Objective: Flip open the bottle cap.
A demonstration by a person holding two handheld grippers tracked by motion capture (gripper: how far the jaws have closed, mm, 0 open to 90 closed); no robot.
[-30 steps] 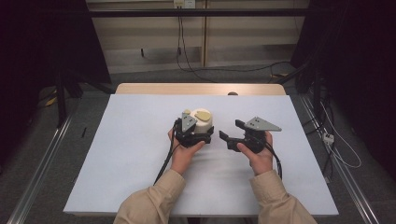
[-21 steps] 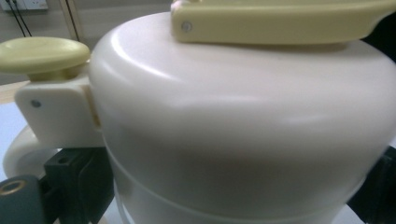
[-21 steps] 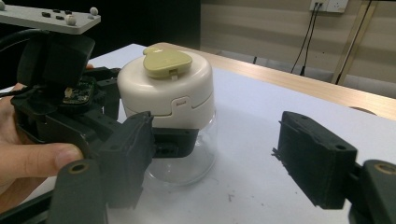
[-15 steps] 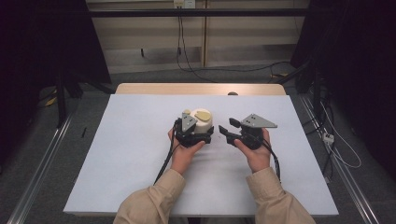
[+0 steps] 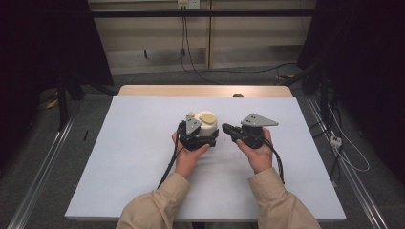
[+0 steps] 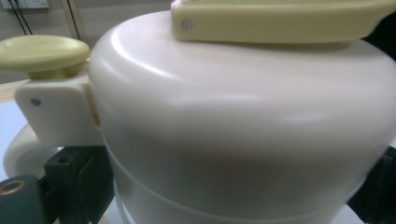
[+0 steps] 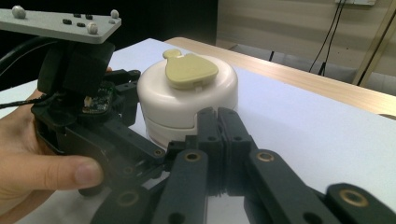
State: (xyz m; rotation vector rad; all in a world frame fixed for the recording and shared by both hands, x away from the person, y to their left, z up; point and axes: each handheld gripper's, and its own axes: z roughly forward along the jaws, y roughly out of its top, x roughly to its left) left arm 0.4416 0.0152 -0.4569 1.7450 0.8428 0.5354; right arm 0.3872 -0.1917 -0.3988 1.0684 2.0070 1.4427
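**Right gripper closes in on pot**

Right gripper (image 5: 228, 128), jaws pressed together and empty, now sits nearer frame centre than before, tips just beside the cream pot (image 5: 207, 125). Left gripper (image 5: 198, 138) unchanged, jaws clamped around pot on white table (image 5: 138, 143). No readable writing.

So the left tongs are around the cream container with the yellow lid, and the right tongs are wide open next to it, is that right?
Not quite. The right tongs are shut, jaws pressed together, as the right gripper view shows. The rest holds: the left tongs are around the cream container with its yellow lid.
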